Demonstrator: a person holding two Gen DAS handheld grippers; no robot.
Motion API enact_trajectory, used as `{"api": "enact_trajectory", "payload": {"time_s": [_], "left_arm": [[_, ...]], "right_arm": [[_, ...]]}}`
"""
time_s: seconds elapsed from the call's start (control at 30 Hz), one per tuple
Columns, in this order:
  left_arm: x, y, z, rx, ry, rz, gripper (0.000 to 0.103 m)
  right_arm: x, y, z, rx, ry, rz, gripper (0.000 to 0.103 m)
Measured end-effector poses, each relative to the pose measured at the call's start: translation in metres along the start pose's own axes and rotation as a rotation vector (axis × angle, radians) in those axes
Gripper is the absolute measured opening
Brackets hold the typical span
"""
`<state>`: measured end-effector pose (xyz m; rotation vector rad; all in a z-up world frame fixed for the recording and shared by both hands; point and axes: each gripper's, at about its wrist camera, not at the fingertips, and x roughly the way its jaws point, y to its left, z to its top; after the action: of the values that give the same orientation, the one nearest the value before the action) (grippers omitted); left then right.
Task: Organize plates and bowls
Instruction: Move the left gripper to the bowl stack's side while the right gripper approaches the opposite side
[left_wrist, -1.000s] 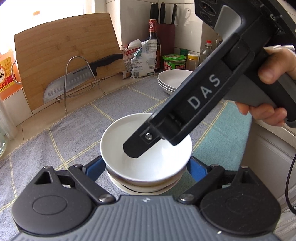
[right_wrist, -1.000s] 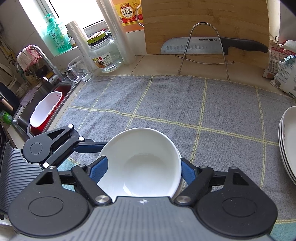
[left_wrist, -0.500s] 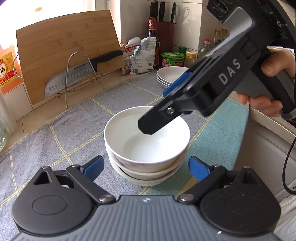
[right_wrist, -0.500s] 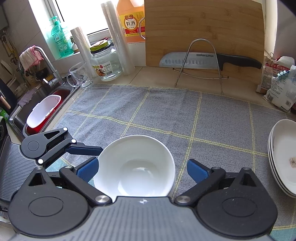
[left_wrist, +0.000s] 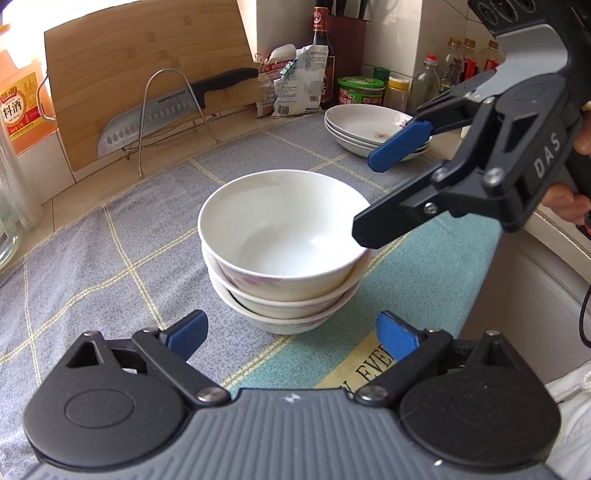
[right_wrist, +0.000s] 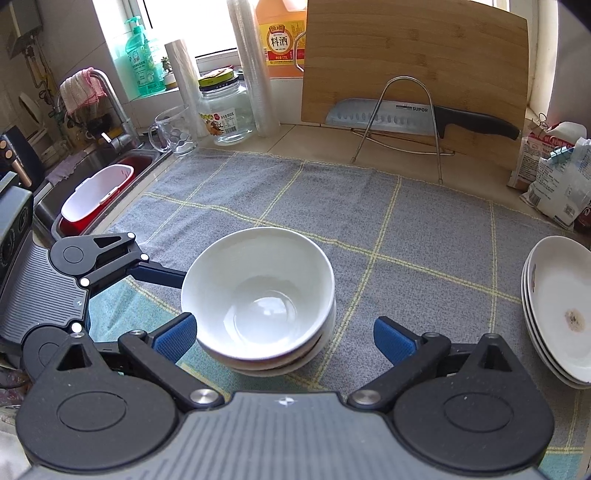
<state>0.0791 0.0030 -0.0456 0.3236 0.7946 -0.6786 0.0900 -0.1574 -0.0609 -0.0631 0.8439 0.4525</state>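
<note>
Since the earlier frame, the top bowl (left_wrist: 284, 225) has been released onto the stack and the right gripper (right_wrist: 284, 336) drawn back, jaws wide and empty. The left gripper (left_wrist: 291, 336) is also spread clear. Plates (right_wrist: 561, 310) are stacked at three o'clock of the bowls.

Both wrist views look down, near; sharing the bowl stack (left_wrist: 284, 254).
</note>
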Motion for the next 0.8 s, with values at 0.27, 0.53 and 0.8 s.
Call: {"api": "enact_trajectory", "payload": {"time_s": [0.27, 0.53, 0.8], "left_arm": [[0.009, -0.002, -0.008, -0.079, 0.060, 0.047, 0.098], [0.015, -0.001, -0.015, -0.109, 0.097, 0.075, 0.098], [0.032, 0.003, -0.011, -0.059, 0.110, 0.042, 0.098]], "right_arm": [[-0.002, -0.004, -0.028, -0.056, 0.008, 0.022, 0.103], [0.021, -0.017, -0.050, -0.041, 0.097, -0.038, 0.103], [0.048, -0.020, -0.058, -0.041, 0.151, -0.088, 0.103]]}}
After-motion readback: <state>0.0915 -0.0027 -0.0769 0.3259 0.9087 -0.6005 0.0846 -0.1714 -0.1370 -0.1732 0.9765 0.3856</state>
